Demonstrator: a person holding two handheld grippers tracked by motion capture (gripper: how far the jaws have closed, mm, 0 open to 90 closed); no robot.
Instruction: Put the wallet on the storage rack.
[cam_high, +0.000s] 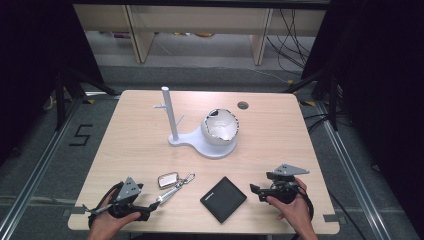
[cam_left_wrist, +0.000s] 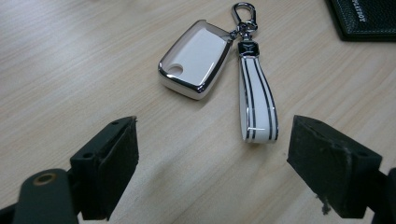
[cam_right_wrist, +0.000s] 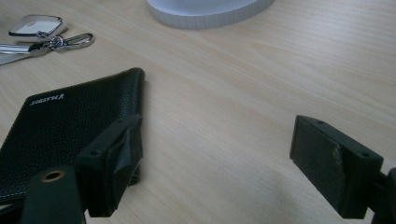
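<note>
A white car key fob (cam_high: 168, 179) with chrome edging lies on the wooden table (cam_high: 280, 130), its striped white strap (cam_high: 166, 196) trailing toward my left gripper (cam_high: 149, 210). In the left gripper view the fob (cam_left_wrist: 196, 58) and strap (cam_left_wrist: 258, 102) lie just ahead of the left gripper (cam_left_wrist: 215, 128), whose jaws stand wide apart with nothing between them. A black leather wallet (cam_high: 223, 199) lies flat near the front edge. My right gripper (cam_high: 254, 191) points at the wallet from its right; in the right gripper view it (cam_right_wrist: 217, 126) is open, its left jaw over the wallet's (cam_right_wrist: 70, 126) corner.
A white stand (cam_high: 210, 147) with an upright pole (cam_high: 169, 112) and a rounded white cup with a silvery inside (cam_high: 220, 127) sits at the table's middle. A small round hole (cam_high: 243, 105) marks the far side. The stand's base (cam_right_wrist: 210, 9) shows ahead of the right gripper.
</note>
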